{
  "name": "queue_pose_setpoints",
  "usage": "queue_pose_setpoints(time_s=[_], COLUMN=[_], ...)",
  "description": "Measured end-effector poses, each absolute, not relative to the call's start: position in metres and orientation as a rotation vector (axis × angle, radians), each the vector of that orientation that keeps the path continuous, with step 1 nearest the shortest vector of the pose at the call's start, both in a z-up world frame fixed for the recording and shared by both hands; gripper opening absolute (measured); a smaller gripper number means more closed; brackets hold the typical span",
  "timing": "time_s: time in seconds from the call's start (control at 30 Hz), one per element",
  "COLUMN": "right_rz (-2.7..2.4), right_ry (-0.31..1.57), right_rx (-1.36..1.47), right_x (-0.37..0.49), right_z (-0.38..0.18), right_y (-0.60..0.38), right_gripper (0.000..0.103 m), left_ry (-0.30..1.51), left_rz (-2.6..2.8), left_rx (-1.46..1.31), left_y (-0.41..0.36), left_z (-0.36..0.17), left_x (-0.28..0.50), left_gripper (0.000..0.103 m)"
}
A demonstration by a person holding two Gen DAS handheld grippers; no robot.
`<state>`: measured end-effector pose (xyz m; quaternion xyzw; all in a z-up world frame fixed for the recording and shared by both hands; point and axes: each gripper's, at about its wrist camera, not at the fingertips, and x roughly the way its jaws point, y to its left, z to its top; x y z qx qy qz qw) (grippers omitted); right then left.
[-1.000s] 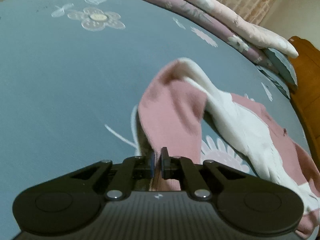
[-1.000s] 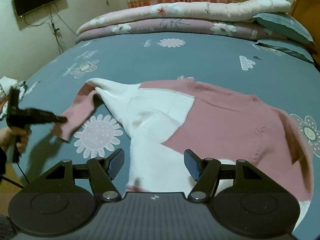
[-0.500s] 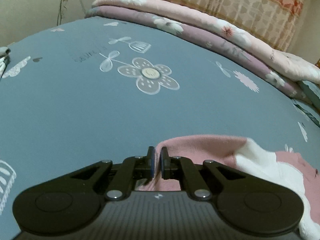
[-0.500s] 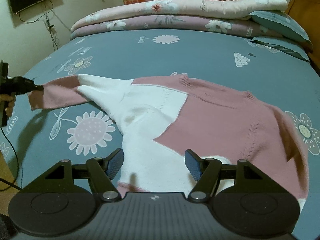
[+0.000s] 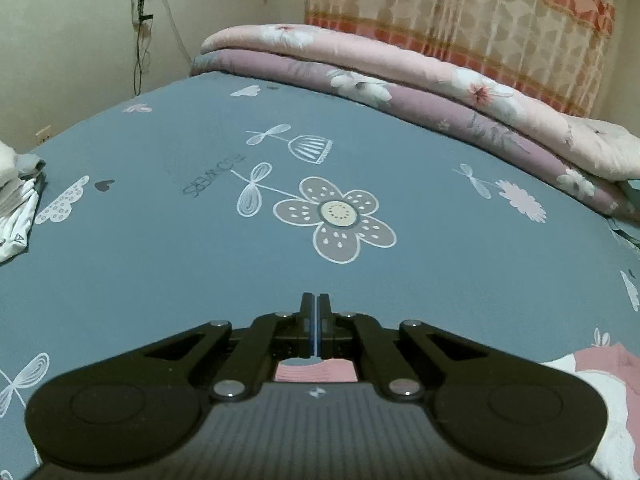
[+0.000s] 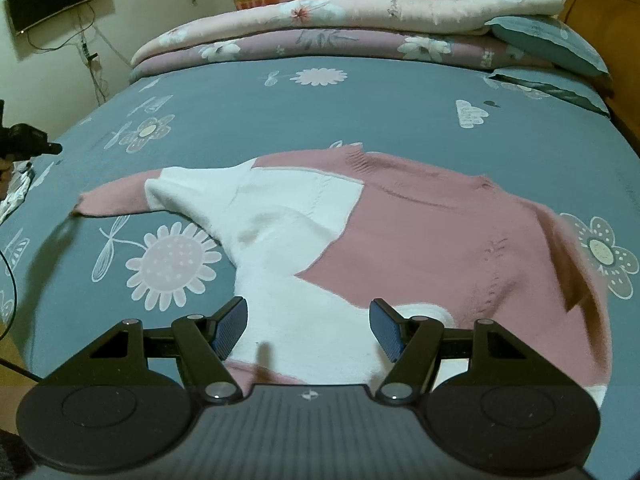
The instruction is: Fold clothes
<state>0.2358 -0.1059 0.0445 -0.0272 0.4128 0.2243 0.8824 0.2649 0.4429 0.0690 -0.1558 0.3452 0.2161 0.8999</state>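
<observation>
Left hand-held gripper [image 5: 315,322] is pressed together, holding nothing; right hand-held gripper [image 6: 308,330] hangs spread over the pink-white sweater [image 6: 420,232] on the blue floral bed [image 6: 400,112].

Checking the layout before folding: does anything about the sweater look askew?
Yes. The sweater isn't flat: its right sleeve is folded over the body, while the left sleeve stretches outward.
</observation>
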Motion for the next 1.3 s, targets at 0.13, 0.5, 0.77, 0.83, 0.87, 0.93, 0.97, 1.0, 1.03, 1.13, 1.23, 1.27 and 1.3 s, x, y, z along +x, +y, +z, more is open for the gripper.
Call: queue_pose_setpoints(time_s=[0.13,0.5,0.77,0.83,0.87,0.93,0.97,1.0,1.03,1.13,1.23,1.27,1.3], right_rz=[0.481,0.467,0.439,0.427,0.426,0.434,0.437,0.439,0.438,0.419,0.412,0.415,0.417], right_ry=[0.861,0.875,0.888,0.893,0.893,0.888,0.884,0.879,0.879,0.886,0.897,0.898,0.899], right_rx=[-0.068,-0.059,-0.05,-0.045,-0.043,-0.046,-0.051,-0.056,-0.056,-0.046,-0.035,-0.037,-0.04], right_x=[0.235,0.236,0.234,0.234,0.234,0.233,0.232,0.231,0.231,0.232,0.235,0.235,0.235], right_z=[0.045,0.043,0.039,0.037,0.037,0.038,0.039,0.04,0.04,0.038,0.035,0.034,0.034], right_y=[-0.1,-0.102,-0.11,-0.112,-0.111,-0.11,-0.11,-0.109,-0.11,-0.113,-0.114,-0.113,-0.112], right_gripper=[0.073,0.075,0.077,0.077,0.077,0.077,0.077,0.077,0.077,0.077,0.077,0.077,0.077], left_ry=[0.771,0.858,0.781,0.748,0.748,0.755,0.749,0.735,0.719,0.677,0.691,0.719,0.742], left_rz=[0.382,0.299,0.4,0.41,0.428,0.463,0.463,0.465,0.467,0.471,0.428,0.42,0.454], left_rx=[-0.364,-0.729,-0.884,-0.874,-0.855,-0.808,-0.799,-0.782,-0.762,-0.731,-0.716,-0.714,-0.705], left_y=[0.432,0.411,0.423,0.424,0.424,0.423,0.422,0.422,0.422,0.427,0.433,0.435,0.436], left_z=[0.048,-0.025,-0.051,-0.053,-0.053,-0.051,-0.048,-0.043,-0.037,-0.017,-0.007,-0.007,-0.008], left_x=[0.266,0.244,0.232,0.235,0.237,0.241,0.241,0.24,0.238,0.232,0.235,0.237,0.237], left_gripper=[0.002,0.041,0.04,0.036,0.024,0.003,0.003,0.003,0.003,0.003,0.004,0.011,0.011])
